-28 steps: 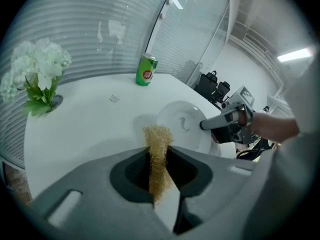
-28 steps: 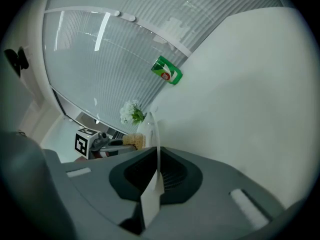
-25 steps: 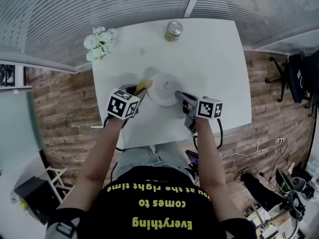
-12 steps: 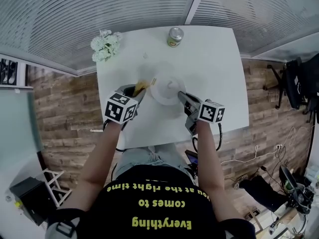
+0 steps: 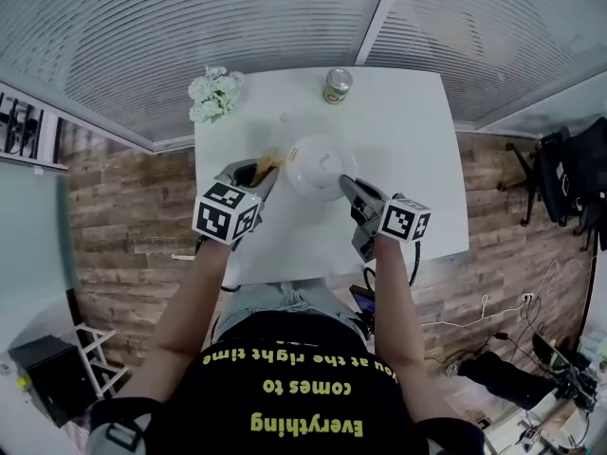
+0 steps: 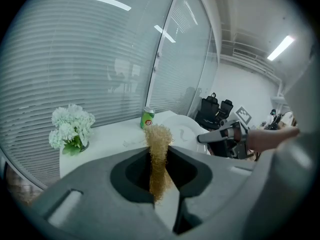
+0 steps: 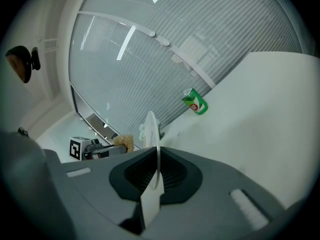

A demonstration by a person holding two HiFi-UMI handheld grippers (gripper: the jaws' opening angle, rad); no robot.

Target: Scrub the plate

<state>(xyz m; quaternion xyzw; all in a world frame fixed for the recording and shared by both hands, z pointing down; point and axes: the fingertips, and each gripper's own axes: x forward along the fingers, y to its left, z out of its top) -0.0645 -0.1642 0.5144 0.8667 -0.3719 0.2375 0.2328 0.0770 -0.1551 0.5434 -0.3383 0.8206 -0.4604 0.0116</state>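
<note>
Right hand-held gripper [image 7: 156, 170] pinches only plate [image 7: 151, 130] rim, left hand-held gripper [image 6: 159, 171] clamps scourer [image 6: 159, 140]; hard scrubbing could lever plate loose

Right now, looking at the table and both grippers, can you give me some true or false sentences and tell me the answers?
The left gripper holds a golden scrubber. True.
The right gripper is empty. False: it is shut on the rim of the white plate.
A green can stands on the table. True.
The flowers are red. False: they are white.
</note>
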